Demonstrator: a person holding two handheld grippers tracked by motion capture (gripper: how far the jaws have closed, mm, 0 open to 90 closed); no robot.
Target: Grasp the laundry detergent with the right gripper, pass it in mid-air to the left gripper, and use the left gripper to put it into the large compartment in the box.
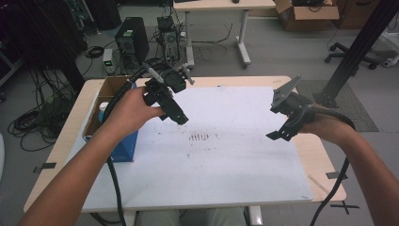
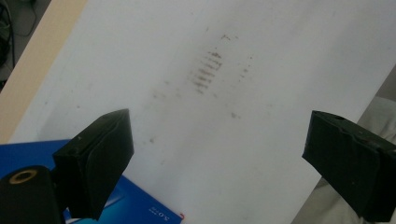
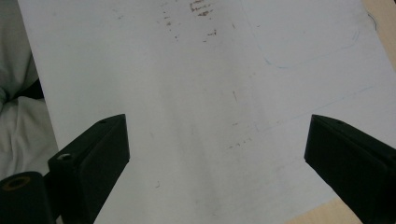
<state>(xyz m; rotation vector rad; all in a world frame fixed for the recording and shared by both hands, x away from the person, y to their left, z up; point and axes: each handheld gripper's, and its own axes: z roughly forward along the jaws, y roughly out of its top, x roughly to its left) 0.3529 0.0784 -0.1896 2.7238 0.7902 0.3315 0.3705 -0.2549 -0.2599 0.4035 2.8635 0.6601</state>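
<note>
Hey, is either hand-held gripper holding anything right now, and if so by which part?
Nothing is held. The left hand-held gripper and the right hand-held gripper both have jaws wide apart, with just the white board between them.

From my station, the blue box (image 2: pixel 140 205) is cut off at the bottom left of the left gripper view, its print too small to read. My left forearm hides part of the cardboard box (image 1: pixel 106 94) at the high view's left.

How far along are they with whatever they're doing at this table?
Hardly begun, it seems. Nothing looks done: the white board carries only brown smudges. In hand: nothing. The left gripper and right gripper both hang open above the board. Left, probably: fetching something from the cardboard box beside the left gripper.
</note>
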